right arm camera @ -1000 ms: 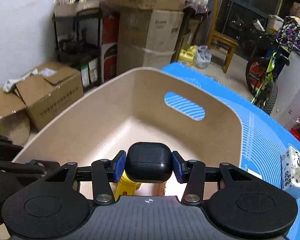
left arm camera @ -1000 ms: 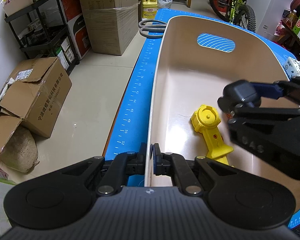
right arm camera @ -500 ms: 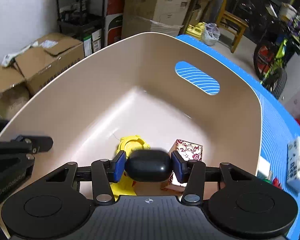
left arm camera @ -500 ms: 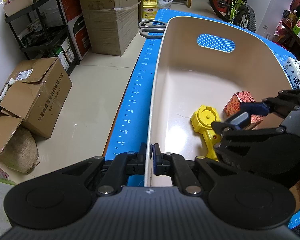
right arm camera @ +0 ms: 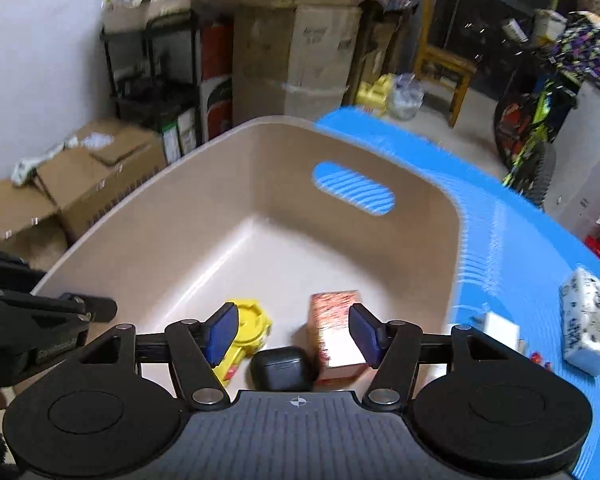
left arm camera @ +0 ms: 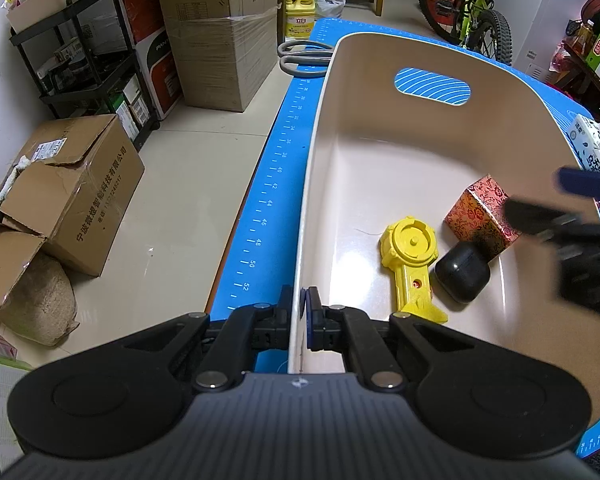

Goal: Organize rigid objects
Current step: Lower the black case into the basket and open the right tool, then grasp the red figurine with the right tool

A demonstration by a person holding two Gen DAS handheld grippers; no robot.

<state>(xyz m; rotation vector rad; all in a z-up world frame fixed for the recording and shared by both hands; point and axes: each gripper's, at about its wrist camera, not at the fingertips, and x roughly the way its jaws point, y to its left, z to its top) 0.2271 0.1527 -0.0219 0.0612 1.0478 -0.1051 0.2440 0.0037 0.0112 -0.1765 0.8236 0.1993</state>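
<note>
A beige bin [left arm camera: 320, 128] [right arm camera: 148, 248] stands on a blue mat. Inside lie a yellow plastic toy [left arm camera: 410, 256] [right arm camera: 252, 326], a red patterned box [left arm camera: 482, 212] [right arm camera: 334, 324] and a black earbud case [left arm camera: 462, 272] [right arm camera: 280, 368], which rests between the toy and the box. My left gripper [left arm camera: 304, 314] is shut on the bin's near left wall. My right gripper [right arm camera: 292, 334] is open and empty, raised above the case; it shows blurred at the right of the left wrist view [left arm camera: 572, 220].
Grey scissors [left arm camera: 304, 56] lie on the mat [left arm camera: 268, 200] beyond the bin. A tissue pack [right arm camera: 588, 320] [left arm camera: 596, 144] and a small white box [right arm camera: 500, 326] lie on the mat to the bin's right. Cardboard boxes [left arm camera: 72, 192], shelves and a bicycle [left arm camera: 472, 12] stand on the floor around.
My right gripper lowered the black case into the bin, opened and let it go, then pulled up and back. The case now lies on the bin floor. The left gripper has not moved.
</note>
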